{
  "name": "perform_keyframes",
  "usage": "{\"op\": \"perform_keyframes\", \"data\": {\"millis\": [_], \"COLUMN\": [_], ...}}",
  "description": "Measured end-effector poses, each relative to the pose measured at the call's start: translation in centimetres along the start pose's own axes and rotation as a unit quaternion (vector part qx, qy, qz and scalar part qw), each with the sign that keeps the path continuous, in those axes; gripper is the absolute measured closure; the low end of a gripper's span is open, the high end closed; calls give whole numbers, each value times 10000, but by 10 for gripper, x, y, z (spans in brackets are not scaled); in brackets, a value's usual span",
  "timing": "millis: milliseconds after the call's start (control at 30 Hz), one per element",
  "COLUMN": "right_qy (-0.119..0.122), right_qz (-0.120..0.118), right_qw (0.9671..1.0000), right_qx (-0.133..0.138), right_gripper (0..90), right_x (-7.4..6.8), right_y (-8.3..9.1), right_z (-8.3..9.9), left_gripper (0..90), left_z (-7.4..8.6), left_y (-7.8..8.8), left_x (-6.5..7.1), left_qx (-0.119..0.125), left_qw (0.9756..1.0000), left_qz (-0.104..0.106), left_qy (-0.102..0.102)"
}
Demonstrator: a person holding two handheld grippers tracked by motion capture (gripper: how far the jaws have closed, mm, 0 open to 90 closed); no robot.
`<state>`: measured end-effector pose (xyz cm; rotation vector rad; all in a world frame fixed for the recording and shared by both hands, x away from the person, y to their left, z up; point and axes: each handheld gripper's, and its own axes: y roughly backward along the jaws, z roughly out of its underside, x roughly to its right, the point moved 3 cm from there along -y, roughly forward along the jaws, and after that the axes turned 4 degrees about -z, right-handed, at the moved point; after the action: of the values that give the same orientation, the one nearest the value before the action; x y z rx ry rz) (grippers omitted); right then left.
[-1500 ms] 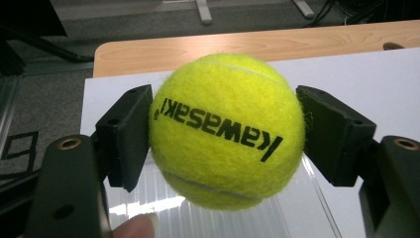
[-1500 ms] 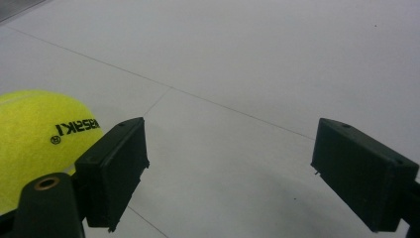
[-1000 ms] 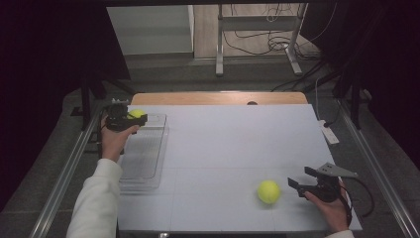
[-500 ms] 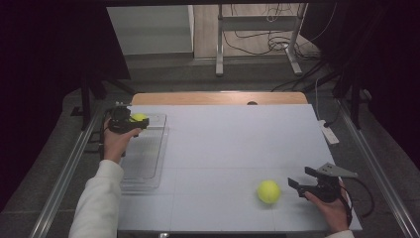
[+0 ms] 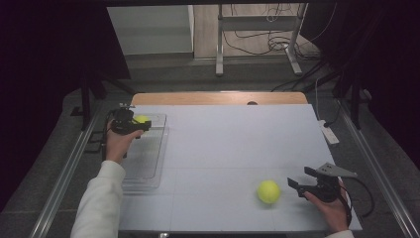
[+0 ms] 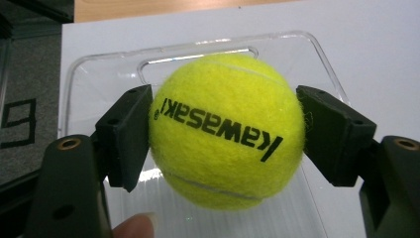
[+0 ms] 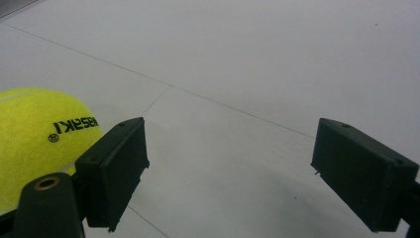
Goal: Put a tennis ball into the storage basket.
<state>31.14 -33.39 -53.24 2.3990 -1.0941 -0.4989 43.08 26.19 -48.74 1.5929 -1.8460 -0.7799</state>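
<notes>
Two tennis balls in play, one per side. Nearest the person, on the right: right gripper (image 5: 296,184) sits low at the near right part of the white table (image 5: 237,144), held in the right hand (image 5: 333,210), grey three-cornered plate on top, cable trailing off toward the table edge. Its jaws stand wide apart with nothing between them; right gripper view shows bare table surface in the gap. Loose tennis ball (image 5: 268,191) rests on the table just beside those jaw tips, apart from them, to their left in the high view; in the right gripper view it sits outside the left jaw, partly behind it, black "kawasaki" print visible on the felt. Left side, farther up the table: white sleeve (image 5: 99,203) runs up from the bottom edge to the left hand (image 5: 118,144), which carries the left gripper (image 5: 141,121). That one is clamped on the held tennis ball (image 6: 227,130): both pads press its sides, print reading upside down in the left gripper view, a fingertip at the bottom edge. Held ball hangs over the far end of the clear plastic tray (image 5: 148,163) lying along the table's left edge; cannot tell whether it touches the tray floor. Beyond the white top: a strip of wooden table edge (image 5: 218,97), then dark floor with metal stand legs (image 5: 218,59) and cables.
</notes>
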Motion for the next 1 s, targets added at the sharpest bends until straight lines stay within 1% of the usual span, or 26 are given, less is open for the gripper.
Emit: {"op": "perform_keyframes", "data": {"millis": [200,267,733,900,967,1000], "right_qy": [3,2,0,-1,2,1], "right_qz": [4,5,2,1,1,2], "right_qw": [10000,10000,10000,10000,10000,10000], "right_qx": [-5,-6,-16,-18,-19,-19], "right_gripper": [141,141,141,141,141,141], "right_x": [0,0,0,0,0,0], "right_y": [0,0,0,0,0,0], "right_z": [0,0,0,0,0,0], "left_gripper": [269,269,268,265,244,218], "left_z": [4,5,5,5,5,5], "left_y": [-7,-9,-8,-9,-9,-9], "left_x": [0,0,-1,-2,-3,-3], "left_qx": [-93,-99,-98,-84,-84,-45], "left_qw": [10000,9999,9999,9999,9998,9997], "left_qz": [-22,-26,-59,-87,17,61], "left_qy": [-21,9,19,75,195,214]}}
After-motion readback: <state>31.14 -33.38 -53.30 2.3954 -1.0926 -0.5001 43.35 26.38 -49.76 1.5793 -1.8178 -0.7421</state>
